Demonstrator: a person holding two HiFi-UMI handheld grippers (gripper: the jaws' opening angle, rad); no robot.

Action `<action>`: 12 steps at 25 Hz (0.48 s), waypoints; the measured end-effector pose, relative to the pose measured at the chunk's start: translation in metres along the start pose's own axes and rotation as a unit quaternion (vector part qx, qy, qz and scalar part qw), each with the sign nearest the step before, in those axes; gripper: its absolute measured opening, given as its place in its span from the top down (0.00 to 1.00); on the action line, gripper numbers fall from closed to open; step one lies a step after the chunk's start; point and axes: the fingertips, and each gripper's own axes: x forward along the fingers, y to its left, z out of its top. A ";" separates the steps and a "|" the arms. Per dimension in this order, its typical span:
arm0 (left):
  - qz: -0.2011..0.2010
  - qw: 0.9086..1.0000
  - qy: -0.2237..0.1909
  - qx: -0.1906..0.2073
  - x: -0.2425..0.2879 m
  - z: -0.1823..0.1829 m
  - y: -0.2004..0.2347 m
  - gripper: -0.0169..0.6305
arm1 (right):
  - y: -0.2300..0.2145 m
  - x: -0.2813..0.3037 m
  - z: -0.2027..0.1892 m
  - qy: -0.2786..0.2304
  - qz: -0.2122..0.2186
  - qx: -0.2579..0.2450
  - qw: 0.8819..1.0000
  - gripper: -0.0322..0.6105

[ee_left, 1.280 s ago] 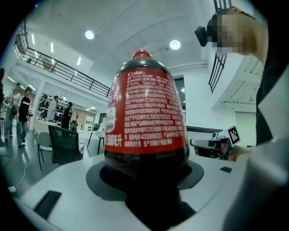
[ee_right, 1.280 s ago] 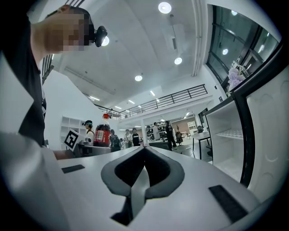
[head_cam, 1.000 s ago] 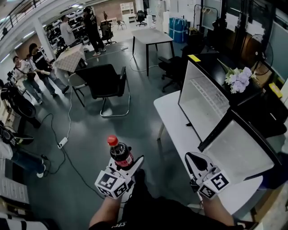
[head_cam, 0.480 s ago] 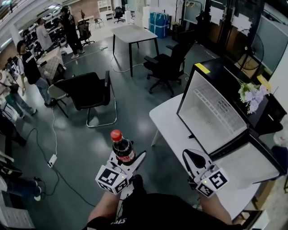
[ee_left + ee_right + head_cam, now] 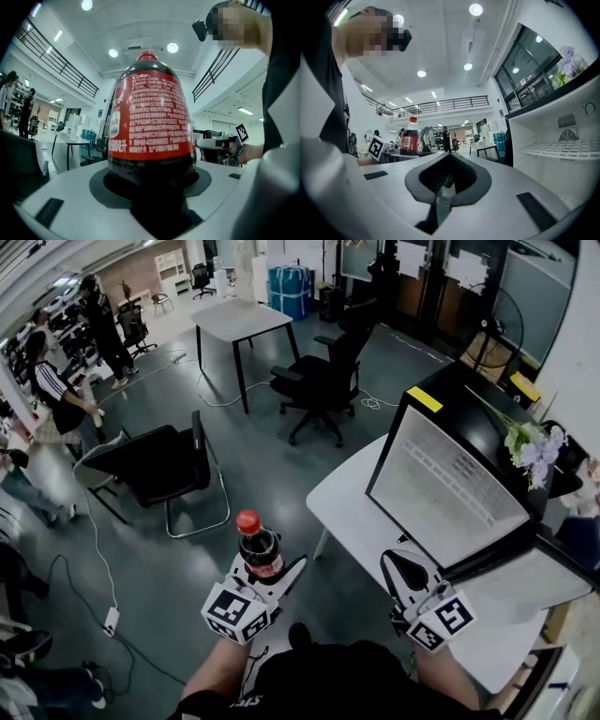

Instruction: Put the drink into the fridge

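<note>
Grey floor (image 5: 178,577) under left claw (image 5: 272,575) tight around cola bottle (image 5: 259,549)

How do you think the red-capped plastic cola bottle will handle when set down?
The red-capped plastic cola bottle looks nearly full of dark liquid, so probably heavy for its size. Tall and narrow, it may tip if nudged. Its round body would likely roll if laid flat.

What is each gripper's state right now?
Left gripper: closed on the red-capped, red-labelled plastic cola bottle.
Right gripper: closed, empty.
</note>
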 end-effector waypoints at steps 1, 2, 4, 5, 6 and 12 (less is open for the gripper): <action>-0.007 1.000 0.001 -0.003 0.008 0.000 0.001 0.55 | -0.005 -0.001 -0.001 0.000 -0.008 0.002 1.000 0.93; -0.015 1.000 0.001 -0.006 0.016 0.000 0.000 0.55 | -0.011 -0.003 -0.003 0.000 -0.015 0.004 1.000 0.93; -0.033 0.999 0.002 -0.006 0.033 0.000 -0.008 0.55 | -0.024 -0.012 -0.005 -0.001 -0.029 0.009 1.000 0.93; -0.039 0.999 0.003 -0.004 0.043 -0.001 -0.012 0.55 | -0.031 -0.017 -0.005 -0.003 -0.035 0.012 0.999 0.93; -0.044 0.999 0.004 -0.004 0.053 -0.001 -0.015 0.55 | -0.039 -0.024 -0.006 -0.006 -0.041 0.014 0.999 0.93; -0.067 0.998 0.014 -0.016 0.105 -0.004 -0.046 0.55 | -0.083 -0.072 -0.017 -0.003 -0.073 0.026 0.997 0.93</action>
